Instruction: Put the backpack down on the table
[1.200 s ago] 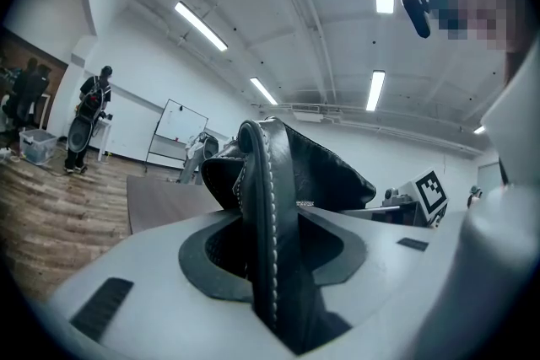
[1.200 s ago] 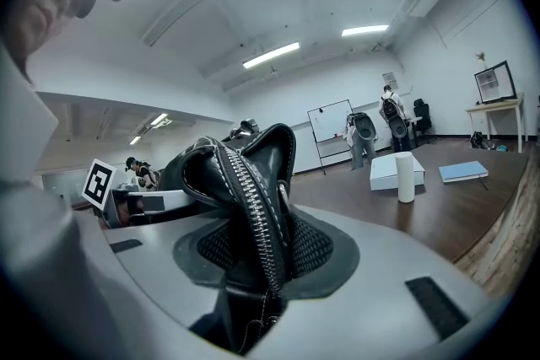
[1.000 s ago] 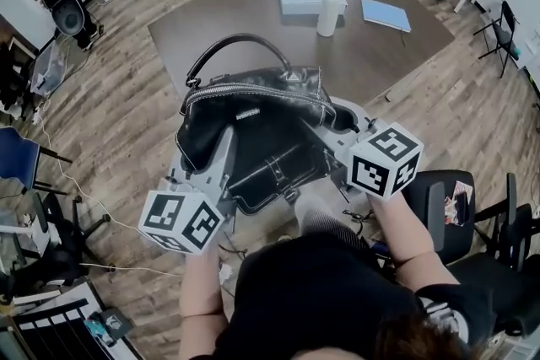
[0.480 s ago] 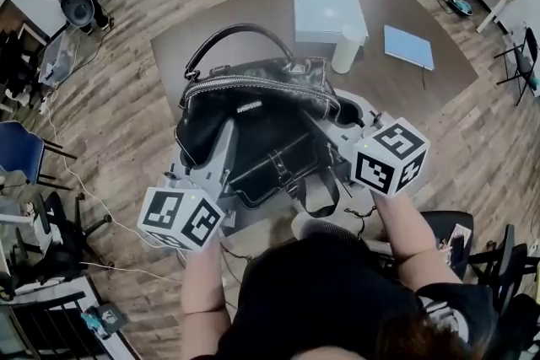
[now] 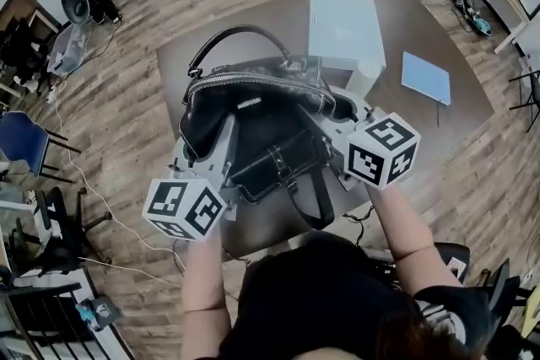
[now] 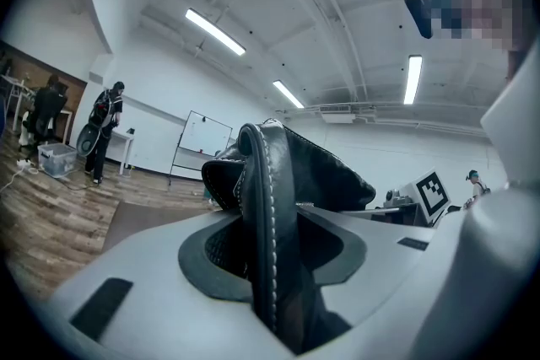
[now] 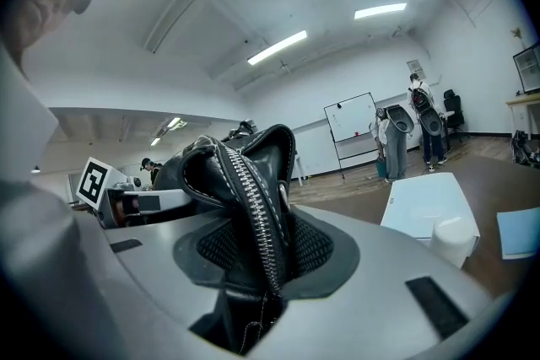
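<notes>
Left claw and right claw each clench the soft, floppy leather backpack by its rim, probably its firmest hold.

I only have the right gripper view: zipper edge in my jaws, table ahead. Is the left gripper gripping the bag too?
Observer: Yes. The left gripper has its jaws shut on a stitched leather edge of the backpack.
Operator: Is the bag over the table?
Observer: In the head view it hangs over the near corner of the table, seemingly not set down.
Operator: Anything loose underneath?
Observer: A black strap dangles below the bag, near that corner's edge.
</notes>
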### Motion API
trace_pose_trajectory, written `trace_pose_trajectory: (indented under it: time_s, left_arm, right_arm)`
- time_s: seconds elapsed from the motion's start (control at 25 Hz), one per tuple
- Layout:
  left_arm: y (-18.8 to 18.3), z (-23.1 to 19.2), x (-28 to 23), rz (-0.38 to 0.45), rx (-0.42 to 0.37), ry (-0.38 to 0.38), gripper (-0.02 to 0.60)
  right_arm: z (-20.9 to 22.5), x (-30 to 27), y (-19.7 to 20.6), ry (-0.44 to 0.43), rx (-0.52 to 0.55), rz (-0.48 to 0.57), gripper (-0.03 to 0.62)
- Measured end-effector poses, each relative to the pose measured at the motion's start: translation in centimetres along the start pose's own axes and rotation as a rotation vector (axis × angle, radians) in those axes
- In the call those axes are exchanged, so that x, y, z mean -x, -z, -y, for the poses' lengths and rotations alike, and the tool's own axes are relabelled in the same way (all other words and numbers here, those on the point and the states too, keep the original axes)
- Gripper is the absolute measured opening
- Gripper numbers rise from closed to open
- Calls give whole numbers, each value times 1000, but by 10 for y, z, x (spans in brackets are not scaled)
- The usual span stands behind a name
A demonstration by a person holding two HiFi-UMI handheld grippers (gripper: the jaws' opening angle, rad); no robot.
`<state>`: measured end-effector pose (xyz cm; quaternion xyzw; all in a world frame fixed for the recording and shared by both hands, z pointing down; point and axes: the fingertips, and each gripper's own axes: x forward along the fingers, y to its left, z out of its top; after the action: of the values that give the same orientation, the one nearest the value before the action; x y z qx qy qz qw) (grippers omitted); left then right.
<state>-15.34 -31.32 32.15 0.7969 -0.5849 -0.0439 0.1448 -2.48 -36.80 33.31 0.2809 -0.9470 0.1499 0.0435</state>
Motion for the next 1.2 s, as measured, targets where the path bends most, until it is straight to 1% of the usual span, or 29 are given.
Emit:
trace_pose_trajectory:
  time_s: [0.2,0.4,0.72,1.0,1.2]
  left_arm:
    - [3,-17,-34,-9,-20,-29,163]
    - [1,-34,-67,3,-39,-45,164]
    - [7,-57,-101,22,-44,-75,166]
    - [2,-76,-120,48,-141,-88,173]
    - [0,-90,-134,58,-158,-87,175]
  right_arm:
    - [31,-26,0,-18,-11,-6,149]
    - [60,-52,-4,-20,-11,9,150]
    - [92,-84,-3,16,2,27,157]
    - [105,-106,-6,36,24,78,160]
    - [114,-121,-9,38,34,81,163]
